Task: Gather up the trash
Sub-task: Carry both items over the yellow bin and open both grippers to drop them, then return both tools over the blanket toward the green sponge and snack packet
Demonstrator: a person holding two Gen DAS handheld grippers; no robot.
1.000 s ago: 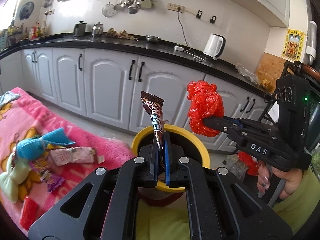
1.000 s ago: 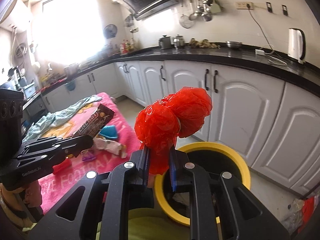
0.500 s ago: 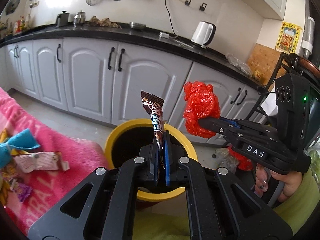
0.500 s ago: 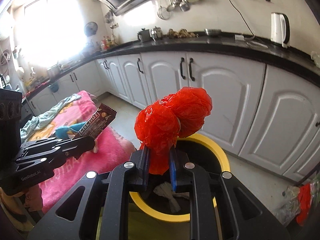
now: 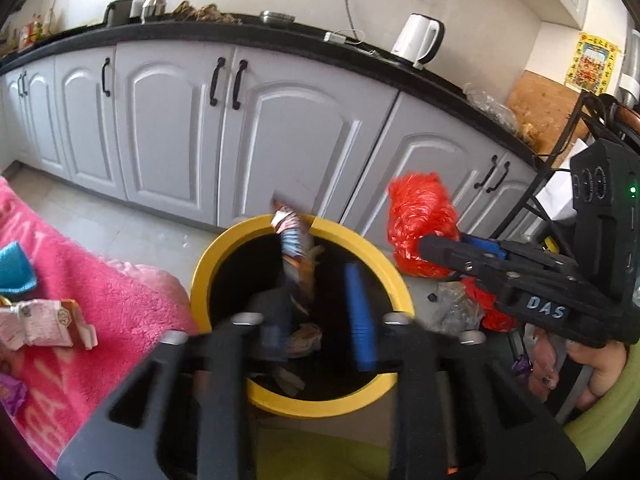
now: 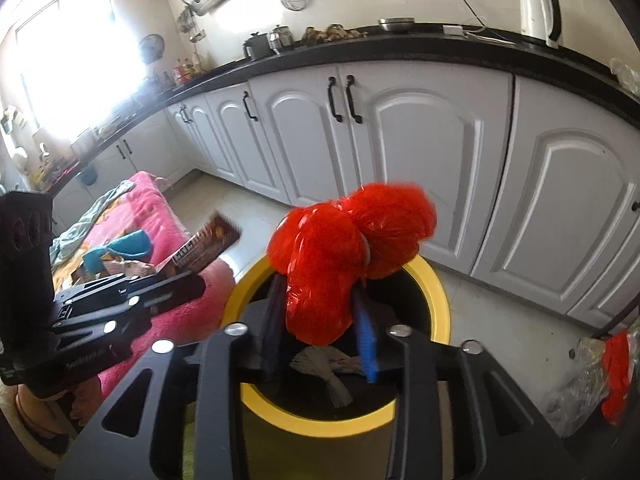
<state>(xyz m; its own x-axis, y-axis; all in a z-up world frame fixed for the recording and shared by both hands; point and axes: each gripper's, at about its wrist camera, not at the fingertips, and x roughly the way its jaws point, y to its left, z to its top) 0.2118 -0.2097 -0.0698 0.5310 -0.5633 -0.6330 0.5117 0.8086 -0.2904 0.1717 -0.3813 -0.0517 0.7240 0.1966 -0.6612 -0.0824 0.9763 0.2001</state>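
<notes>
A yellow-rimmed bin (image 5: 224,252) (image 6: 438,300) stands on the floor below both grippers. My left gripper (image 5: 320,300) is open over the bin mouth, its image blurred. The brown candy wrapper (image 5: 294,244) (image 6: 206,246) leans loose against the left finger, above the bin. My right gripper (image 6: 320,320) has its jaws parted around a crumpled red plastic bag (image 6: 348,256) (image 5: 420,220), which still sits between them over the bin. Paper scraps (image 6: 328,368) lie inside the bin.
A pink blanket (image 5: 100,304) (image 6: 132,208) to the left carries more wrappers (image 5: 44,322) and a blue item (image 6: 120,248). White kitchen cabinets (image 5: 280,132) stand behind the bin. More red and clear bags (image 6: 608,372) lie on the floor at the right.
Both grippers moved over the bin and tipped down. The left jaws opened and the candy wrapper slipped lower. The right jaws spread wider around the red bag.
</notes>
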